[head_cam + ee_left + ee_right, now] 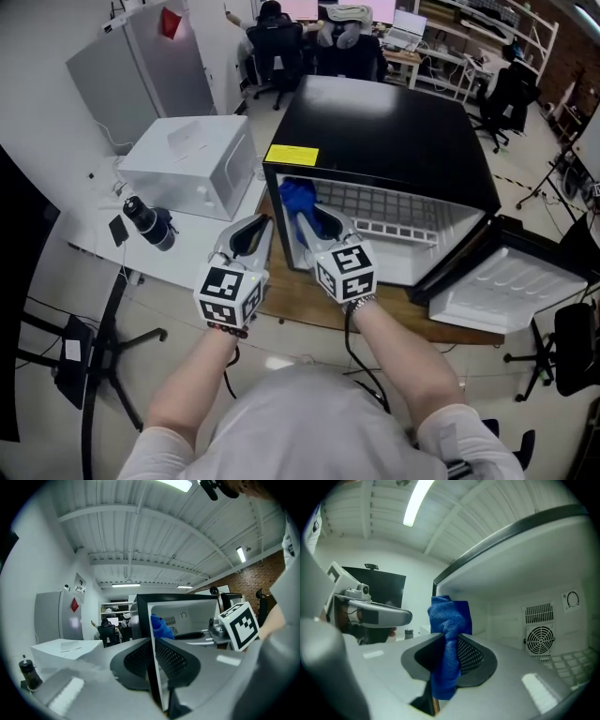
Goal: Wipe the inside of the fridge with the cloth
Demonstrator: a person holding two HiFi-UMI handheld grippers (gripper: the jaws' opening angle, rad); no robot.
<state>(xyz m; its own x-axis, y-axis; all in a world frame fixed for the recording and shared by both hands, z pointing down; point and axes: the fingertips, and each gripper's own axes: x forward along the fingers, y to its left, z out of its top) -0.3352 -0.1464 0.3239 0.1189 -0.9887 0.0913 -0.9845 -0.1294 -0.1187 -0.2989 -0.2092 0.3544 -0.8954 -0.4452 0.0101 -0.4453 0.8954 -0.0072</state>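
Your right gripper [317,225] has its jaws clamped on the crumpled blue microfibre cloth [449,634], holding it just inside the open black mini fridge [394,131], at the nine o'clock side of the cavity. At its nine o'clock, outside the fridge, your left gripper [251,234] hovers with its jaws together on nothing.

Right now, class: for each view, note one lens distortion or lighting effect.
Head view: even light, fridge interior bright. Left gripper view: ceiling beams curve strongly, corners go black. Right gripper view: the ceiling lamp glares white; the cloth is sharp.
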